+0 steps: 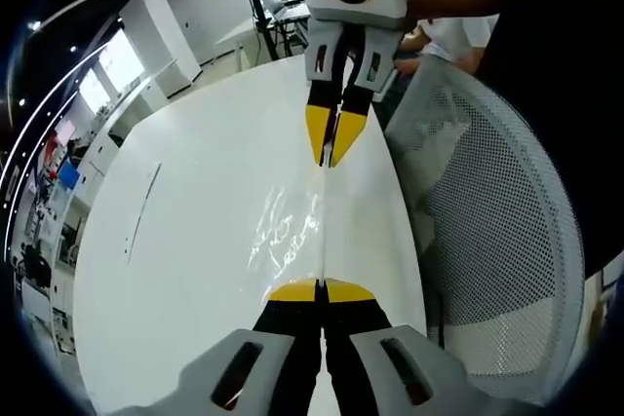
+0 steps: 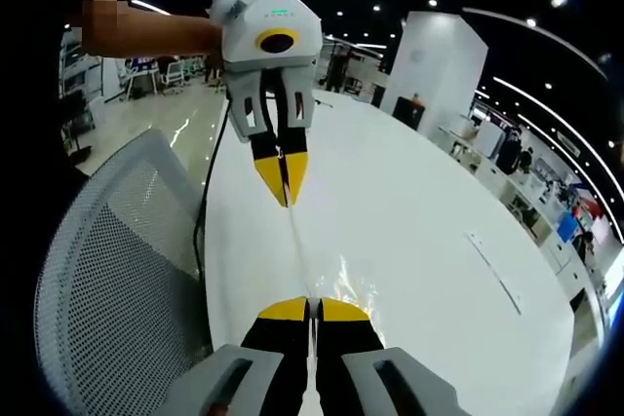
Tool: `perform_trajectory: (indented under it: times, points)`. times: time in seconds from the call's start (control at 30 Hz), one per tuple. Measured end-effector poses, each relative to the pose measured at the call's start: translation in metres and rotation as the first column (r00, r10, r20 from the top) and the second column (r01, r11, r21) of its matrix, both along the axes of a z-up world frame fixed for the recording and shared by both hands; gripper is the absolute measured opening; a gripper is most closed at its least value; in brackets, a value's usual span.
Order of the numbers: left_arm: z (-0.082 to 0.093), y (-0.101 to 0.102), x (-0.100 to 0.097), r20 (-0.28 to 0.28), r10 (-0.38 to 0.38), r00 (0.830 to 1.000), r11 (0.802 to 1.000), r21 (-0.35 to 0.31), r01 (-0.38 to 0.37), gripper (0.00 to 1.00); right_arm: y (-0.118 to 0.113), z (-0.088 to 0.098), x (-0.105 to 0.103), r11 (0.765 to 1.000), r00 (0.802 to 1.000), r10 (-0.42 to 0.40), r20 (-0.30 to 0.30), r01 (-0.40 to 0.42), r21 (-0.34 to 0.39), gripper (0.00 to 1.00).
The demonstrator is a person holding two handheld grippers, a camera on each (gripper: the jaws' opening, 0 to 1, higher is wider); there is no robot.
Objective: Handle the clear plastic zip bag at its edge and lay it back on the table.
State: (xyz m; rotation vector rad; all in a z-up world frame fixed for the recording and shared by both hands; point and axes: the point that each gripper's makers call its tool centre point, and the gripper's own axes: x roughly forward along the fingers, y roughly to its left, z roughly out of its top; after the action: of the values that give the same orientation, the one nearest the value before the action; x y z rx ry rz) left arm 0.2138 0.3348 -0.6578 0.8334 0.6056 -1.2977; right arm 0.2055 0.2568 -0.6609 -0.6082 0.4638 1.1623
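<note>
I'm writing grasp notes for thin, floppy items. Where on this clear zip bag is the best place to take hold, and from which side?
Grip the zip bag at its thin edge, one gripper at each end, as here: the left gripper and right gripper pinch opposite ends, coming in along the edge line. Its floppy film likely offers nothing firmer.

White desk, long and rounded, runs up frame centre. Mesh-backed chair at right edge of left gripper view, lower left in right gripper view. Black cable hangs off desk's left edge.
</note>
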Motion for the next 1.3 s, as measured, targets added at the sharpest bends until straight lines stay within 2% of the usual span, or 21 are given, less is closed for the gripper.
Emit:
perform_trajectory:
  times: [1.3]
  points:
    - [0.0016, 0.0039, -0.0038, -0.016, 0.023, 1.000, 1.000, -0.001, -0.023, 0.00, -0.0080, -0.0001, -0.0048, 1.000, 1.000, -0.015, -0.011, 0.016, 0.014, 0.00]
